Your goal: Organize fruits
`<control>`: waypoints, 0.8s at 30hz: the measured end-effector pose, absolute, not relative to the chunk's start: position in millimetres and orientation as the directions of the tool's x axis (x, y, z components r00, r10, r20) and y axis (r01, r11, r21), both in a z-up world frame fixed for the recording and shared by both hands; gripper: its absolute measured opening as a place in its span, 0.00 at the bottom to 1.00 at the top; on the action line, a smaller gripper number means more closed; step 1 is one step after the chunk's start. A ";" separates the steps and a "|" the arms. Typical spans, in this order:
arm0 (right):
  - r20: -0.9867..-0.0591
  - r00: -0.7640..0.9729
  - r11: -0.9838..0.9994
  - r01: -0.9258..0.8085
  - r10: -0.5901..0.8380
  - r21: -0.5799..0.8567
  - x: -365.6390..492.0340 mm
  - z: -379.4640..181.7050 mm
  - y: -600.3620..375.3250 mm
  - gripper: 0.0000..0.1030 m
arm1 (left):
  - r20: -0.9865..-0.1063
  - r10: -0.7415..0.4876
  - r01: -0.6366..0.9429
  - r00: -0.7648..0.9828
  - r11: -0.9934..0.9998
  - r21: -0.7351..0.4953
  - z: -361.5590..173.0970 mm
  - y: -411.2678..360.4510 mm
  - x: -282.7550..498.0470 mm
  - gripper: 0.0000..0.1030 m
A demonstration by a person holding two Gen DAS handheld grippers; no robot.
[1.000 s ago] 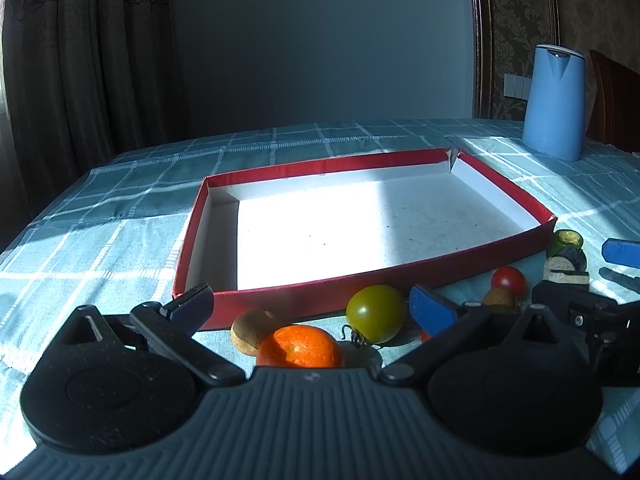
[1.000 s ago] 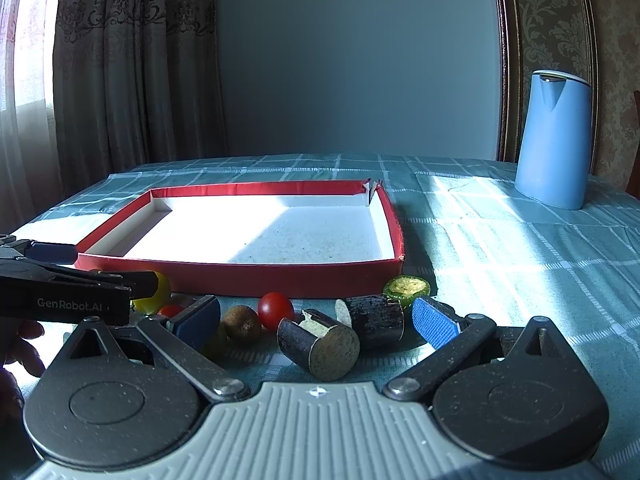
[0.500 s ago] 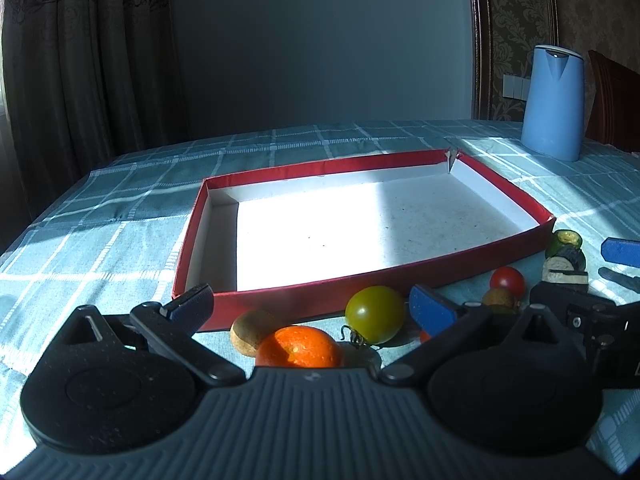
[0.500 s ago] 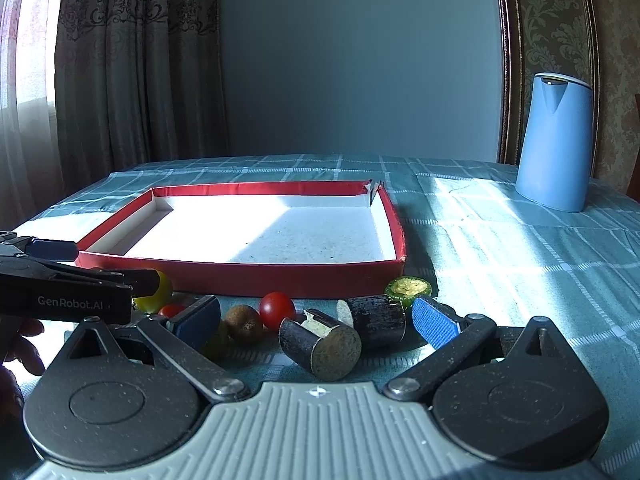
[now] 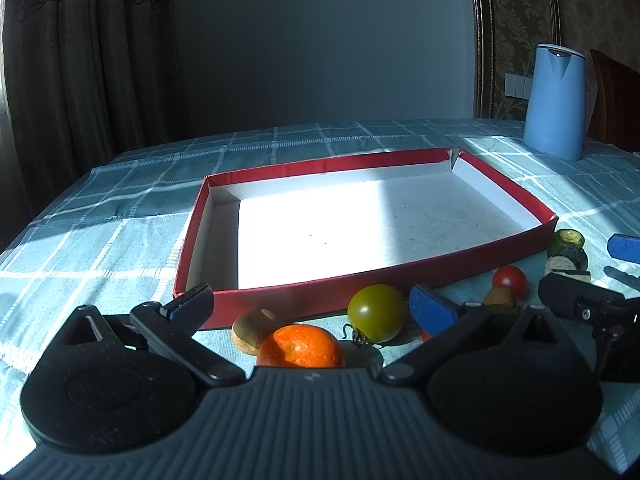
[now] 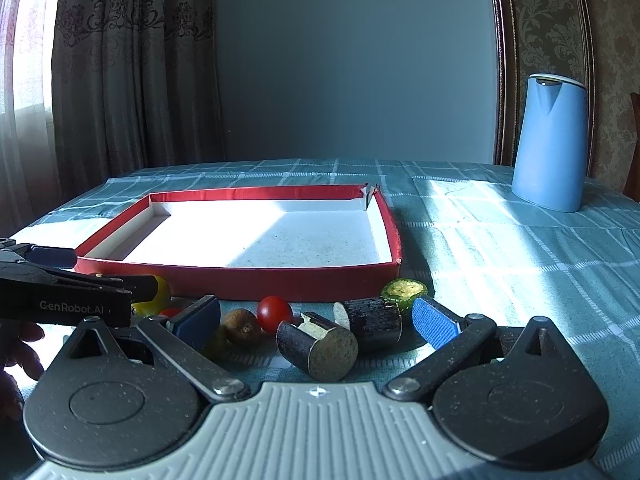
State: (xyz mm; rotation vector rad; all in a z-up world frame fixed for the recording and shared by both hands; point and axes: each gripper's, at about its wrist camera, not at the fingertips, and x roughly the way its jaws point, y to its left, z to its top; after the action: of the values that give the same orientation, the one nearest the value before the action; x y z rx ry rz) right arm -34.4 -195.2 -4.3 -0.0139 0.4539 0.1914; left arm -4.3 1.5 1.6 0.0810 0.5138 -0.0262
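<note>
A: Both sets of jaws stand spread wide with nothing between the pads. The left gripper [image 5: 310,304] brackets the orange [image 5: 301,347] and the green tomato [image 5: 376,312]; the right gripper [image 6: 316,318] brackets the two dark eggplant pieces [image 6: 318,346].

B: And the rest of the fruit?

A: All of it lies on the table just outside the near wall of the red tray [image 5: 320,286], whose white floor is bare. A brown kiwi [image 6: 241,327] and a red cherry tomato [image 6: 274,313] sit left of the eggplant, a green cut piece [image 6: 404,291] near the tray's near right corner.

B: What would a good first pick look like?

A: Probably centre one round fruit, say the orange, between the pads, close gently so it does not roll, then lift clear of the tray wall.

B: The hands' pose?

A: Both grippers are held low and level, pointing toward the tray, side by side near the table's near edge.
</note>
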 end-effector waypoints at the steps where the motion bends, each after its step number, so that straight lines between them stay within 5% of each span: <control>1: -0.422 0.890 0.983 -0.179 0.174 0.027 -36.6 -3.1 -195.4 1.00 | -0.492 -0.004 0.045 0.871 0.996 0.071 1.7 1.4 -4.3 1.00; 17: -0.357 0.931 0.997 -0.075 0.073 0.008 -47.2 3.3 -225.7 1.00 | -0.476 -0.001 -0.001 0.879 1.000 -0.003 3.2 32.6 -18.0 1.00; 24: -0.422 0.900 0.993 -0.113 0.111 0.020 -59.1 0.6 -261.3 1.00 | -0.462 -0.050 0.026 0.886 0.998 -0.058 4.7 39.4 -25.2 1.00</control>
State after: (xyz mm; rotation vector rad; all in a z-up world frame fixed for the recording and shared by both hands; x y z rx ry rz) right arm -59.1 -261.3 0.6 -0.0050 0.4368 0.1159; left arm -25.2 39.4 4.7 -0.0507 0.4812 -0.0398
